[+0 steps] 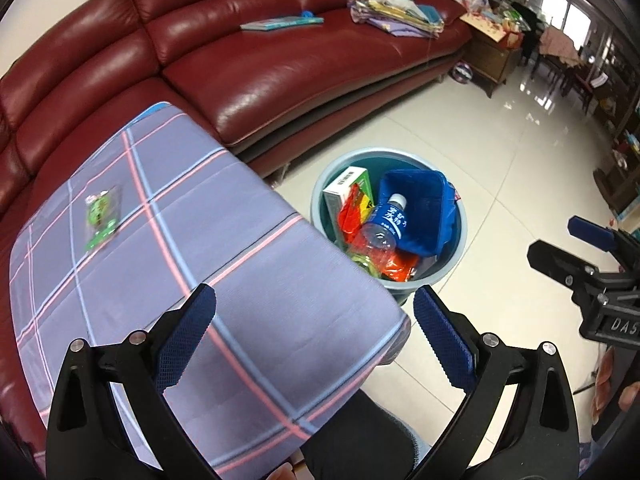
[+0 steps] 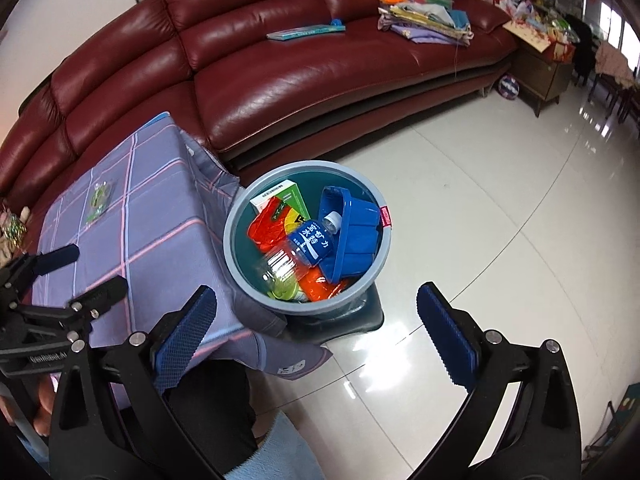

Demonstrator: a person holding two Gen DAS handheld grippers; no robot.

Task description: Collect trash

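A green clear-plastic wrapper lies on the purple checked tablecloth, far left; it also shows in the right wrist view. A grey-blue trash bin stands on the floor beside the table and holds a plastic bottle, a blue basket, a green-white box and orange wrappers. The bin also shows in the right wrist view. My left gripper is open and empty above the table's near corner. My right gripper is open and empty just short of the bin.
A dark red leather sofa curves behind the table, with a book and a pile of papers on it. White tiled floor spreads to the right. A wooden cabinet stands at the sofa's end.
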